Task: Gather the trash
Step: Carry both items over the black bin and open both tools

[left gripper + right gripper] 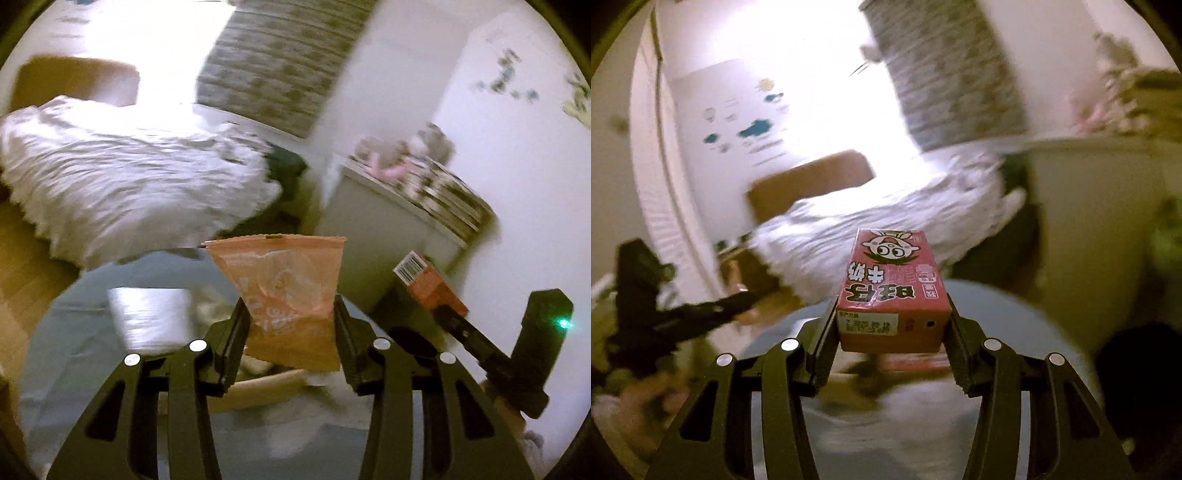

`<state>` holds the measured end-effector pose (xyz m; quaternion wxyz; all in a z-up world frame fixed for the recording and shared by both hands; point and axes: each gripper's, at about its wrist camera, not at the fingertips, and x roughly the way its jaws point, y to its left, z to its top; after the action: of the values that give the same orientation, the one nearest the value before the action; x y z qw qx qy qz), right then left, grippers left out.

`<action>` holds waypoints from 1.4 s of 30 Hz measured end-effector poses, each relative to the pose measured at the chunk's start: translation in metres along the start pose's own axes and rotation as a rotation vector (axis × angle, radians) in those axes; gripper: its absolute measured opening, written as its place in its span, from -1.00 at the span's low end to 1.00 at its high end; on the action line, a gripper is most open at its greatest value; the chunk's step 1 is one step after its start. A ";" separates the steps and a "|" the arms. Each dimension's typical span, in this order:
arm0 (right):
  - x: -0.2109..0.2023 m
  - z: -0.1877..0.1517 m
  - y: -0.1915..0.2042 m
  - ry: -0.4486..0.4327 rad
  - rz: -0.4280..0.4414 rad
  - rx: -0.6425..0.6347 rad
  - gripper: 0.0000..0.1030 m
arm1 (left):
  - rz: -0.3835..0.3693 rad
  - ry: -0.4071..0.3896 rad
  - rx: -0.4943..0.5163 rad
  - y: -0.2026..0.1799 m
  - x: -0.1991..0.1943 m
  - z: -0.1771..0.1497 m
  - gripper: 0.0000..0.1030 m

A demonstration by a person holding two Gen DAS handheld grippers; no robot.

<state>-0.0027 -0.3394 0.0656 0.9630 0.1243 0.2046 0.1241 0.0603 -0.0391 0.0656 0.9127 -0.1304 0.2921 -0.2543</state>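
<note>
My left gripper (290, 325) is shut on a crumpled orange snack wrapper (284, 288) and holds it above a round bin with a pale blue liner (81, 332). My right gripper (890, 321) is shut on a red milk carton (892, 291) with a cartoon face, held over the same blue-lined bin (1015, 325). The right gripper with the red carton (428, 284) also shows at the right of the left wrist view. The left gripper's body (665, 310) shows at the left of the right wrist view. Trash lies inside the bin below.
A bed with a rumpled white cover (129, 177) and a wooden headboard (74, 81) stands behind the bin. A white cabinet (388, 229) with soft toys and a patterned cloth stands at the right. Wood floor (22, 258) lies at the left.
</note>
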 end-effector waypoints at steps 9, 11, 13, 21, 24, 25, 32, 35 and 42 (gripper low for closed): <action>-0.069 -0.029 -0.127 -0.093 -0.359 0.087 0.00 | -0.223 0.113 0.135 -0.122 0.081 -0.019 -0.15; -0.076 -0.039 -0.149 -0.104 -0.404 0.119 0.00 | -0.256 0.133 0.162 -0.144 0.095 -0.026 -0.15; -0.086 -0.050 -0.171 -0.112 -0.450 0.162 0.00 | -0.290 0.160 0.182 -0.166 0.113 -0.033 -0.15; -0.103 -0.080 -0.219 -0.115 -0.498 0.251 0.00 | -0.355 0.268 0.264 -0.226 0.170 -0.060 -0.14; -0.101 -0.090 -0.226 -0.109 -0.499 0.277 0.00 | -0.362 0.307 0.275 -0.238 0.187 -0.070 -0.14; -0.100 -0.093 -0.230 -0.105 -0.499 0.284 0.00 | -0.364 0.318 0.280 -0.243 0.193 -0.073 -0.14; -0.105 -0.110 -0.244 -0.108 -0.483 0.374 0.00 | -0.360 0.369 0.306 -0.254 0.214 -0.090 -0.14; -0.105 -0.112 -0.248 -0.104 -0.475 0.384 0.00 | -0.354 0.392 0.308 -0.256 0.224 -0.096 -0.14; -0.104 -0.113 -0.251 -0.087 -0.463 0.406 0.00 | -0.345 0.425 0.317 -0.258 0.233 -0.108 -0.14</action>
<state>-0.0951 -0.5835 -0.0693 0.9290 0.2695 0.2065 -0.1472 0.0587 -0.3910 -0.0295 0.7837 0.0219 0.4063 -0.4694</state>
